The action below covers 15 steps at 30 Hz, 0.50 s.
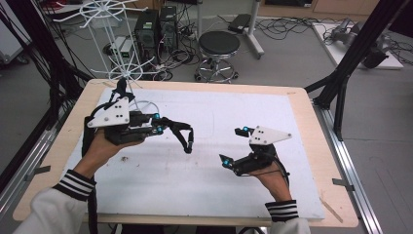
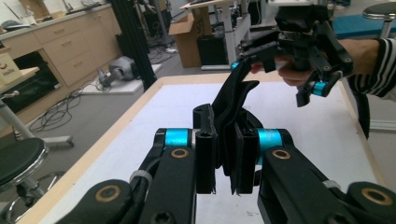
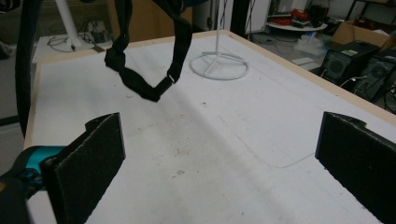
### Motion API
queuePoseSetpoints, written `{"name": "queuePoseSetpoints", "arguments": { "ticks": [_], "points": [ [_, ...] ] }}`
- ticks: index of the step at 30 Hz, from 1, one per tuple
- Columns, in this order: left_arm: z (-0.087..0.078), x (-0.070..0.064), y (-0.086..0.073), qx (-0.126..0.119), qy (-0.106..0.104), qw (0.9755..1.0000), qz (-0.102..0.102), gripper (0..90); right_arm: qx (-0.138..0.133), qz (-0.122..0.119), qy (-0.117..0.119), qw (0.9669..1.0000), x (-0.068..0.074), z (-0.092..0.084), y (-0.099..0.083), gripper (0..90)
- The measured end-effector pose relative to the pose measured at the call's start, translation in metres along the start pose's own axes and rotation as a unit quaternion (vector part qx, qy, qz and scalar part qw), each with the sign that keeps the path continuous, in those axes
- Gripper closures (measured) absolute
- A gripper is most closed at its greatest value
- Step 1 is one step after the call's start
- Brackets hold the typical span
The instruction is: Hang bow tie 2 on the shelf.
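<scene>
- Your left gripper (image 1: 187, 141) has its jaws clamped on a black strap (image 1: 181, 130); in the left gripper view the pads pinch folded black webbing (image 2: 233, 107) that rises out between them.
- The strap hangs as a loop off that gripper's tips, above the white mat (image 1: 214, 190), at about 9 o'clock from the table's centre. In the right gripper view the loop's lower end, with its small buckle (image 3: 164, 85), dangles clear of the surface at about 11 o'clock.
- Your right gripper (image 1: 234, 145) stands wide open with nothing between its pads (image 3: 93, 154), at about 4 o'clock from centre, pointing toward the strap.
- Judged from this, you are holding the strap up for a second grip. The next move calls for bringing the open right jaws across to the hanging end and closing on it without twisting the loop.
- The white wire rack (image 1: 114, 29) stands at the mat's far corner, about 11 o'clock; you may mean to hang the strap there, but that is a guess.
- Hard to read: black on black hides how many layers the left jaws hold, and the strap's top is cut off in the right gripper view.
</scene>
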State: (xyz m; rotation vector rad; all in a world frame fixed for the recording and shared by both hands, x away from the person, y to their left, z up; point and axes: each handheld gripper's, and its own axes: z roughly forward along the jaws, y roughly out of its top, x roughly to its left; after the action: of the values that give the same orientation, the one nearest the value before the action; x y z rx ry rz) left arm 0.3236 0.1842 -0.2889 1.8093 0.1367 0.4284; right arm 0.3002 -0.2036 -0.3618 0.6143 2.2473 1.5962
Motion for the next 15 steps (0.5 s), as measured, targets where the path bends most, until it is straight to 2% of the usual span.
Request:
{"name": "queuePoseSetpoints", "arguments": {
  "ticks": [15],
  "points": [
    [-0.026,0.025,0.014,-0.023,0.052,0.9984,0.003,82.4,-0.039,0.023,-0.042,0.9981,-0.002,-0.025,-0.027,0.7]
  ]
}}
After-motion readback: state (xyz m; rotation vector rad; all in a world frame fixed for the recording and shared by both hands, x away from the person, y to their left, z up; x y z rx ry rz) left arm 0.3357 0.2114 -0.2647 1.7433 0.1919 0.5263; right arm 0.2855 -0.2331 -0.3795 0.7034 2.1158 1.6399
